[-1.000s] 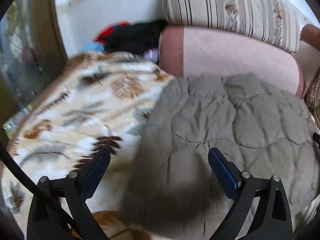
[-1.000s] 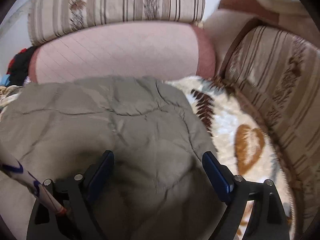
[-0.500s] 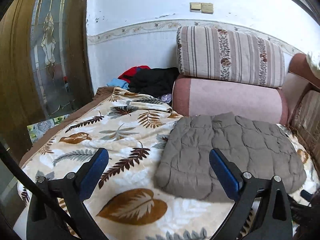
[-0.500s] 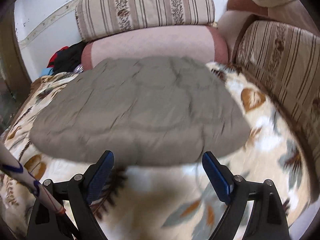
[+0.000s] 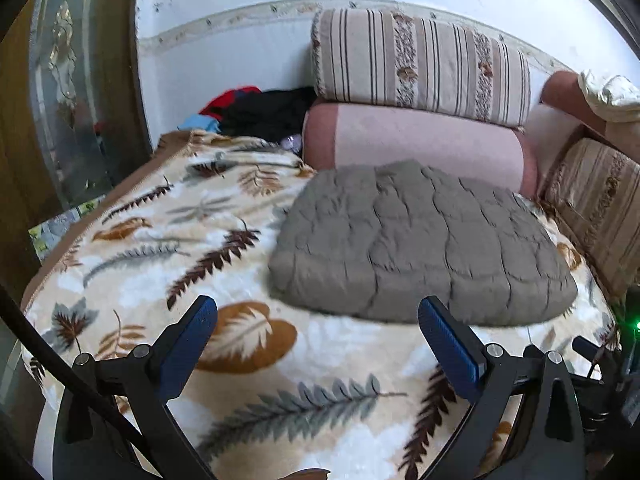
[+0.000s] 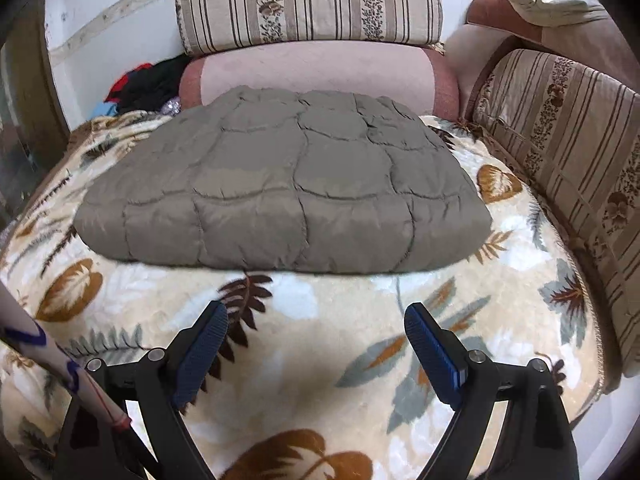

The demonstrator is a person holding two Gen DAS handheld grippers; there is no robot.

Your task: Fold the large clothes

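A grey-brown quilted garment (image 5: 416,240) lies folded into a flat rectangle on the leaf-patterned blanket (image 5: 168,248), against the pink bolster. It also shows in the right wrist view (image 6: 280,184). My left gripper (image 5: 318,320) is open and empty, held back from the garment's near edge. My right gripper (image 6: 316,324) is open and empty too, above the blanket (image 6: 320,320) in front of the garment.
A pink bolster (image 5: 416,144) and striped cushion (image 5: 420,64) stand behind the garment. A striped sofa back (image 6: 568,152) runs along the right. A pile of dark and red clothes (image 5: 256,112) lies at the back left. A wooden door (image 5: 60,80) is at the left.
Both grippers have pulled back and up from the garment, which they hovered right over a second ago. The garment lies still, folded.
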